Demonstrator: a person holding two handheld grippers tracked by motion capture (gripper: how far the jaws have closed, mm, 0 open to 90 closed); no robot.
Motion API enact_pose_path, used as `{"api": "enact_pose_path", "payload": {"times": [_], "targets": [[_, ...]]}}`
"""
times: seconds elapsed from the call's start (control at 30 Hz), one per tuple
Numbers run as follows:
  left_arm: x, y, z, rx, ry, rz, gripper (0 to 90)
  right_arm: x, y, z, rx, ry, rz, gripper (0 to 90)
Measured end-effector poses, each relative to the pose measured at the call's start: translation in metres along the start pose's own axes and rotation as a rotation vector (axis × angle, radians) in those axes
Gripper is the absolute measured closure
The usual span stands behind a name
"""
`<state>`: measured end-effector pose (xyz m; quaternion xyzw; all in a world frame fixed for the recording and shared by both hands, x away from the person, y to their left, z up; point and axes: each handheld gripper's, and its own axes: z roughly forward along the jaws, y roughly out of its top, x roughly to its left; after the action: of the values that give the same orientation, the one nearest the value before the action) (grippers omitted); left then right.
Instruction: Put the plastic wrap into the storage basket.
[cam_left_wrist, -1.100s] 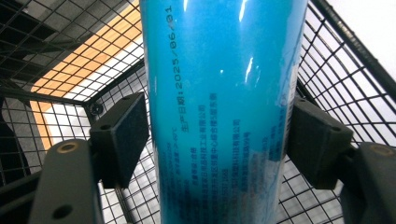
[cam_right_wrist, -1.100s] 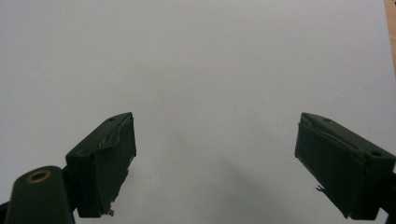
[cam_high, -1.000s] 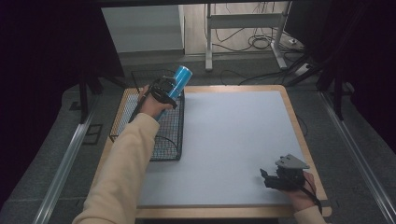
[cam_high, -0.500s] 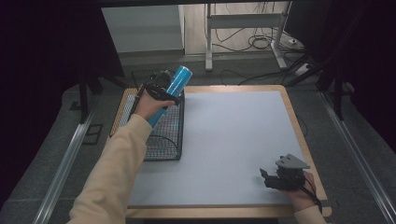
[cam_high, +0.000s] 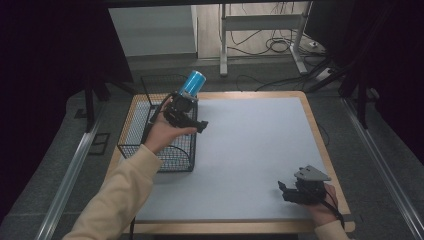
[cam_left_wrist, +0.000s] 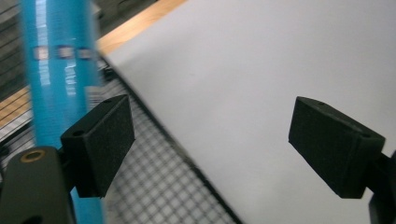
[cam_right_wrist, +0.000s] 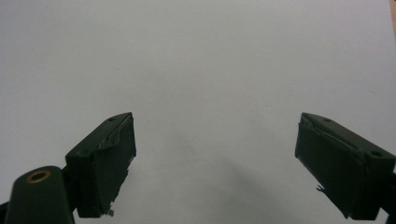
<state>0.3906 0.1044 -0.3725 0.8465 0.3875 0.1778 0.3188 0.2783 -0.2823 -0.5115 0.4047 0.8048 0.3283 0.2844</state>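
Observation:
A blue cylindrical can (cam_high: 192, 82) stands tilted at the far right corner of a black wire basket (cam_high: 131, 150). My left gripper (cam_high: 199, 124) hovers over the basket's right side, just in front of the can, with its jaws pointing right. In the left gripper view the gripper (cam_left_wrist: 210, 140) is open with nothing between its jaws, and the can (cam_left_wrist: 60, 70) rises behind the left jaw, outside the gap. My right gripper (cam_high: 286, 190) rests near the table's front right corner. In the right gripper view it (cam_right_wrist: 215, 158) is open over bare white mat (cam_right_wrist: 196, 60).
A white mat (cam_high: 250, 145) covers the wooden table (cam_high: 320, 130). The basket stands along the table's left edge. Beyond the far edge are table legs and cables (cam_high: 270, 45) on the floor. Metal rails (cam_high: 70, 170) run along both sides.
My left gripper has drawn back from the blue can toward the person and swung its jaws to the right. The can stays at the basket's far corner. The right gripper has not moved.

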Motion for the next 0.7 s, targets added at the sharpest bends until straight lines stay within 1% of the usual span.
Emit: {"api": "enact_pose_path", "payload": {"times": [0.03, 0.1, 0.23, 0.3, 0.37, 0.4, 0.43, 0.5, 0.57, 0.63, 0.7], "targets": [[-0.007, -0.002, -0.001, 0.000, -0.010, 0.018, 14.4, 0.000, 0.000, 0.000, 0.000, 0.001, 0.000, 12.6], [-0.021, -0.005, -0.002, -0.019, -0.050, 0.029, 14.5, 0.001, 0.000, 0.000, -0.001, 0.000, -0.001, 12.6], [-0.047, -0.015, -0.001, -0.043, -0.111, 0.065, 14.9, 0.001, 0.000, 0.000, -0.001, -0.001, -0.002, 12.6], [-0.060, -0.022, 0.001, -0.045, -0.138, 0.085, 15.1, 0.001, 0.000, -0.001, 0.001, 0.001, -0.003, 12.6], [-0.071, -0.031, 0.005, -0.039, -0.175, 0.092, 15.1, 0.001, 0.000, -0.001, 0.000, 0.000, -0.004, 12.6], [-0.075, -0.036, 0.007, -0.037, -0.186, 0.095, 15.2, 0.001, 0.000, 0.000, -0.001, 0.000, -0.004, 12.6], [-0.081, -0.043, 0.011, -0.035, -0.182, 0.101, 15.2, 0.001, 0.000, 0.000, -0.001, 0.000, -0.004, 12.6], [-0.088, -0.054, 0.015, -0.040, -0.156, 0.105, 16.4, 0.001, 0.000, -0.001, -0.002, 0.000, -0.004, 12.6], [-0.094, -0.066, 0.021, -0.025, -0.180, 0.101, 16.7, 0.001, 0.000, -0.001, -0.002, -0.001, -0.005, 12.6], [-0.100, -0.079, 0.027, -0.019, -0.183, 0.100, 16.7, 0.001, 0.000, -0.001, -0.002, -0.001, -0.006, 12.6], [-0.103, -0.087, 0.031, -0.011, -0.197, 0.094, 16.2, 0.001, 0.000, 0.000, -0.002, -0.001, -0.003, 12.6]]}}
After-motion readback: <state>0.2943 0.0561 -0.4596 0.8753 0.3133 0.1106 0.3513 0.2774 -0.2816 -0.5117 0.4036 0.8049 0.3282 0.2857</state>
